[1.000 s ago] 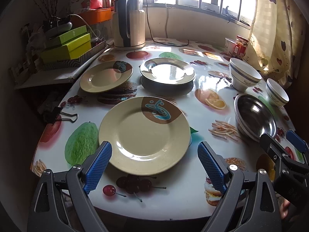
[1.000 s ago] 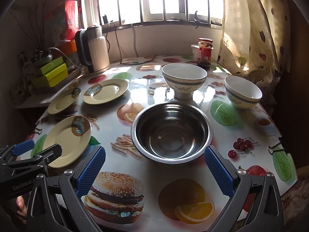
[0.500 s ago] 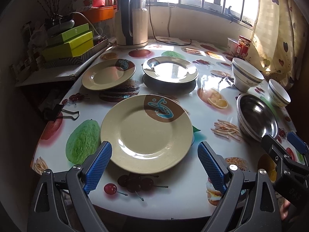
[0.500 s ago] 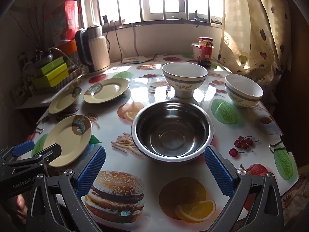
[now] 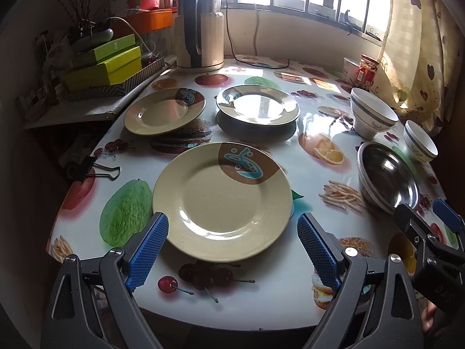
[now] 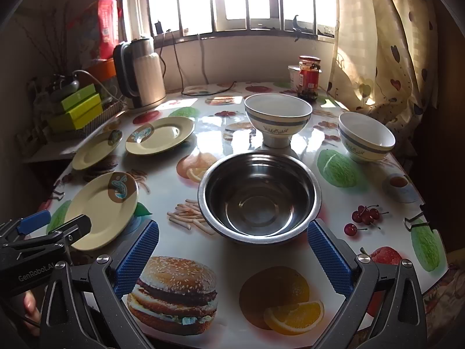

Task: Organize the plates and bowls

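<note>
Three cream plates with a brown-and-blue motif lie on the fruit-print table: the nearest plate (image 5: 222, 200) (image 6: 101, 209), a second plate (image 5: 164, 112) at the back left, a third plate (image 5: 257, 104) behind it. My left gripper (image 5: 232, 250) is open just short of the nearest plate's front rim, empty. A steel bowl (image 6: 258, 199) (image 5: 388, 177) sits mid-table, and my right gripper (image 6: 232, 257) stands open just before it, empty. Two white blue-banded bowls stand behind: a footed bowl (image 6: 277, 116) and a smaller bowl (image 6: 366, 138).
An electric kettle (image 5: 200, 40) and stacked green boxes (image 5: 106, 64) stand at the back left, a red jar (image 6: 309, 78) near the window, a curtain (image 6: 386, 43) on the right. Binder clips (image 5: 93, 170) (image 6: 418, 222) grip the tablecloth edges.
The left gripper has crept slightly forward toward the nearest plate. The right gripper has barely moved. Both stay open.
</note>
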`<control>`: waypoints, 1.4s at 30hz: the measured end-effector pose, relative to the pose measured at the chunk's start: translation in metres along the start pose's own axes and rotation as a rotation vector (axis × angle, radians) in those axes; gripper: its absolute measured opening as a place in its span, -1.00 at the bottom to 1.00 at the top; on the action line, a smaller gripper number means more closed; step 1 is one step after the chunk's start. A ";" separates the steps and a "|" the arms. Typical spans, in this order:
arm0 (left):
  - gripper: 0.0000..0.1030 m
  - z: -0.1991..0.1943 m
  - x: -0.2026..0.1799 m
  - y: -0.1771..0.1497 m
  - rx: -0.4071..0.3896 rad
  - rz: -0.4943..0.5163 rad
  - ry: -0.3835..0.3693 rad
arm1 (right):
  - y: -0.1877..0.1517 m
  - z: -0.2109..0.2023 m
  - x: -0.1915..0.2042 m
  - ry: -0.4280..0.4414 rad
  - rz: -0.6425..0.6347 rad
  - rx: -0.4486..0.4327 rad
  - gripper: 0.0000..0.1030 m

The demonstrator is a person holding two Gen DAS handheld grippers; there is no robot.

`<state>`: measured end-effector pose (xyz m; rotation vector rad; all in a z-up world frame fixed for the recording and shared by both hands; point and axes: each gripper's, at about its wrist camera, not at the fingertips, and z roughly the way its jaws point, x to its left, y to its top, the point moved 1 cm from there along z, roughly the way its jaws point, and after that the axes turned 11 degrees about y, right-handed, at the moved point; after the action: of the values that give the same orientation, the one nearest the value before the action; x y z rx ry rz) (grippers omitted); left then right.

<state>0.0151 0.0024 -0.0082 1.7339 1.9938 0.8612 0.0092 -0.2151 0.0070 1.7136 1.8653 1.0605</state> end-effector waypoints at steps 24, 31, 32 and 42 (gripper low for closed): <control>0.76 0.001 0.003 0.001 0.001 -0.007 0.002 | 0.000 0.000 0.000 -0.002 0.000 0.002 1.00; 0.76 0.000 0.003 0.003 -0.010 -0.008 0.004 | 0.000 0.000 -0.001 -0.003 -0.001 0.000 1.00; 0.76 0.000 0.003 0.004 -0.010 -0.008 0.004 | 0.000 -0.001 0.000 -0.004 -0.001 0.001 1.00; 0.76 0.005 0.013 0.017 -0.016 -0.033 -0.029 | 0.015 0.000 -0.004 -0.021 -0.006 -0.012 1.00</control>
<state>0.0289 0.0166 0.0010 1.6905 1.9861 0.8333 0.0198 -0.2194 0.0170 1.7052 1.8467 1.0450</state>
